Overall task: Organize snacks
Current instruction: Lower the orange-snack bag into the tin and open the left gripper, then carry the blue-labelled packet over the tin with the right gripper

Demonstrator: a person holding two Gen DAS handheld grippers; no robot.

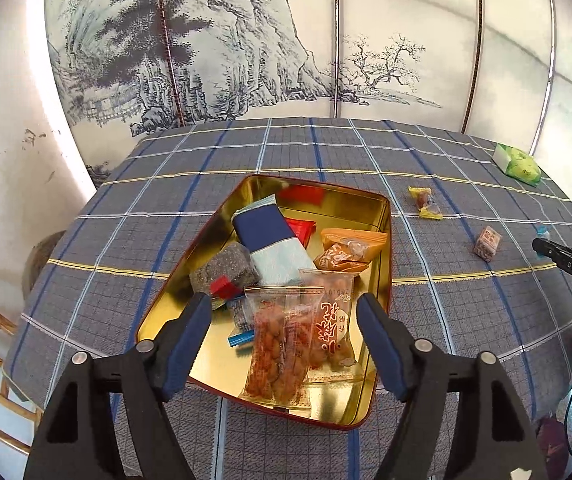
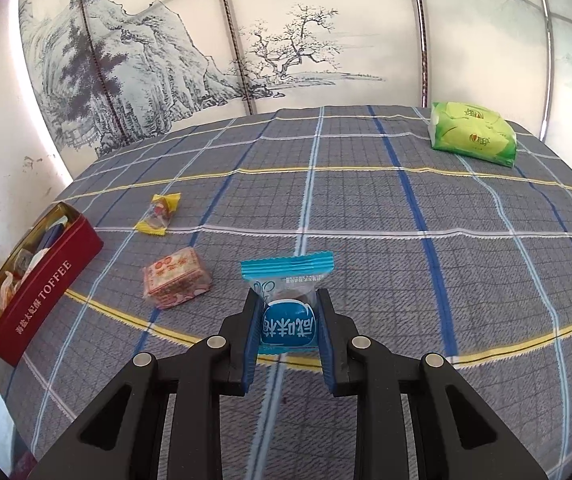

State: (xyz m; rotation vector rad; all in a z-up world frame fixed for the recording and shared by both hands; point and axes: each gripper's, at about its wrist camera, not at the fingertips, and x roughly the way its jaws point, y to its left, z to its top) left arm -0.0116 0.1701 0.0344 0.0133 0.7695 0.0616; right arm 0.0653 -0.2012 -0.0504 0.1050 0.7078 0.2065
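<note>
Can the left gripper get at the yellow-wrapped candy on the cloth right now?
Probably yes: the left gripper is open and empty above the tin, and the yellow-wrapped candy lies uncovered just beyond it.

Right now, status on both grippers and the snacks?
Left gripper open above toffee tin. Right gripper shut on blue plum candy. Yellow candy, pink packet loose on tablecloth. Path clear.

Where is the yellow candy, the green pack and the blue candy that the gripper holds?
yellow candy point(image 2: 158, 215), right wrist view, its clear middle.
green pack point(image 2: 473, 134), right wrist view, its front face.
blue candy point(image 2: 289, 325), right wrist view, its blue label between the right gripper's point(image 2: 288, 298) pads.
</note>
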